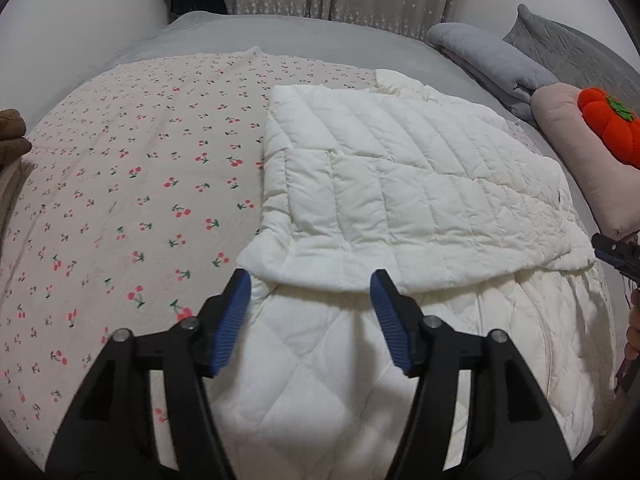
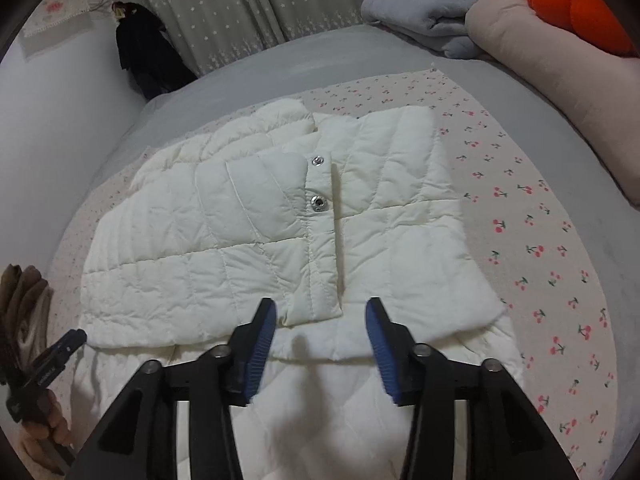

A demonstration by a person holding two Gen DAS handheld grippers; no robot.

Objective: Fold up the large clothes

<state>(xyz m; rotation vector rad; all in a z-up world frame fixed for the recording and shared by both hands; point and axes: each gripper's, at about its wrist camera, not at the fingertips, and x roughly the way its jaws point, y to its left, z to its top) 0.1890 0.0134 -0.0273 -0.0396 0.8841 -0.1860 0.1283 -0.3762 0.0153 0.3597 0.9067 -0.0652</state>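
A white quilted puffer jacket (image 1: 400,184) lies on the bed, its upper half folded over onto the lower part, whose diamond-quilted lining (image 1: 320,360) faces up near me. In the right wrist view the jacket (image 2: 240,232) shows a snap-button placket (image 2: 319,201). My left gripper (image 1: 310,284) is open and empty just above the folded edge. My right gripper (image 2: 320,312) is open and empty over the same edge by the placket. The right gripper's tip shows at the far right of the left wrist view (image 1: 612,250); the left gripper shows at the lower left of the right wrist view (image 2: 52,360).
A cherry-print sheet (image 1: 140,184) covers the grey bed (image 1: 280,36). A folded grey blanket (image 1: 492,60), a pink pillow (image 1: 580,148) and an orange pumpkin plush (image 1: 612,124) lie at the right. Curtains (image 2: 224,8) and a dark garment (image 2: 140,52) stand behind the bed. Brown fabric (image 1: 12,136) is at the left.
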